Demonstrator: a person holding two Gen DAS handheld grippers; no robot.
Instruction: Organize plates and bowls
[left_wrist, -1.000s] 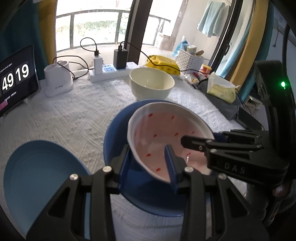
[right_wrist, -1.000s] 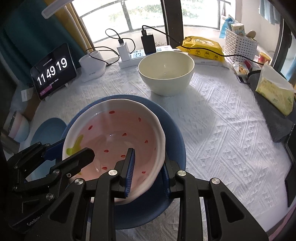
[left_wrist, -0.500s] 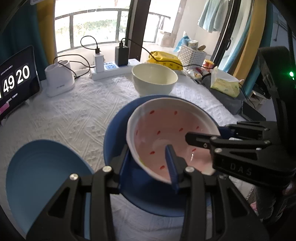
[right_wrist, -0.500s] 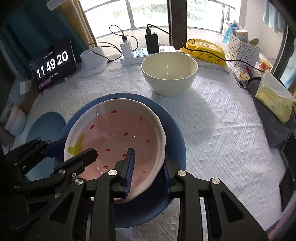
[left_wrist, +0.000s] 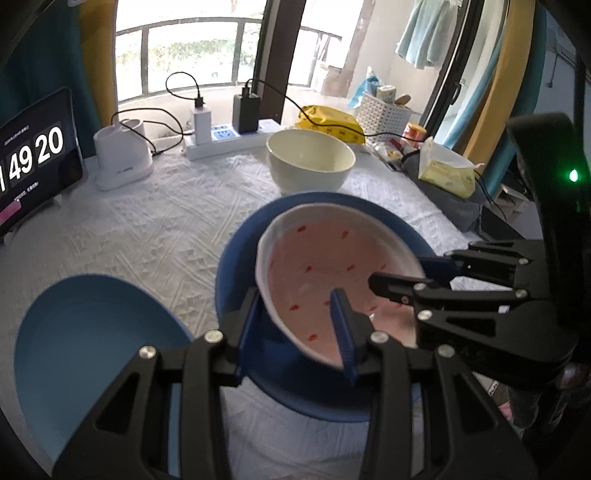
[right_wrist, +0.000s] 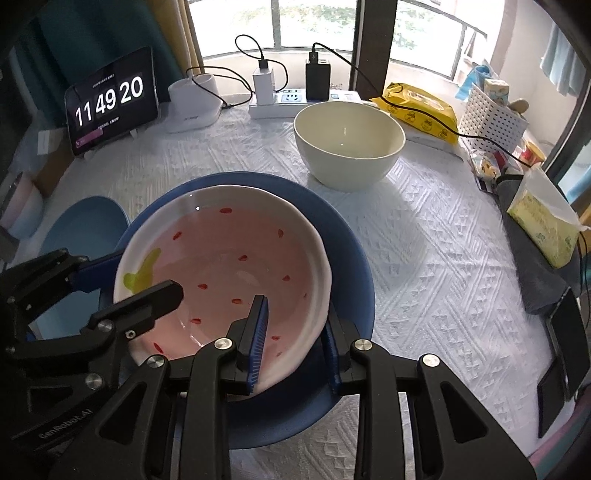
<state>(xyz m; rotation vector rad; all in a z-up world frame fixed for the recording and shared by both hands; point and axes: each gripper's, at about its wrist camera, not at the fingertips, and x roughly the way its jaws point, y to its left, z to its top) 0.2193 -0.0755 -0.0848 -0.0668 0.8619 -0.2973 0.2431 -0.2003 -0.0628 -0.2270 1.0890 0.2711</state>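
Note:
A pink bowl with red specks and a white rim (right_wrist: 236, 266) is held over a dark blue plate (right_wrist: 351, 254) on the white cloth. My left gripper (left_wrist: 295, 325) is shut on the bowl's (left_wrist: 332, 273) left rim, one finger inside, one outside. My right gripper (right_wrist: 295, 332) is shut on its right rim the same way. A light blue plate (left_wrist: 85, 343) lies to the left, also in the right wrist view (right_wrist: 85, 225). A cream bowl (right_wrist: 349, 142) stands behind.
At the back are a clock tablet (right_wrist: 110, 99), a white charger base (right_wrist: 192, 101), a power strip with plugs (right_wrist: 291, 98), a yellow packet (right_wrist: 417, 107) and a white basket (right_wrist: 495, 118). A tissue pack (right_wrist: 543, 221) lies at the right edge.
Both grippers have risen a little with the pink bowl between them, and the table looks farther away. The clock went from 11:49:19 to 11:49:20.

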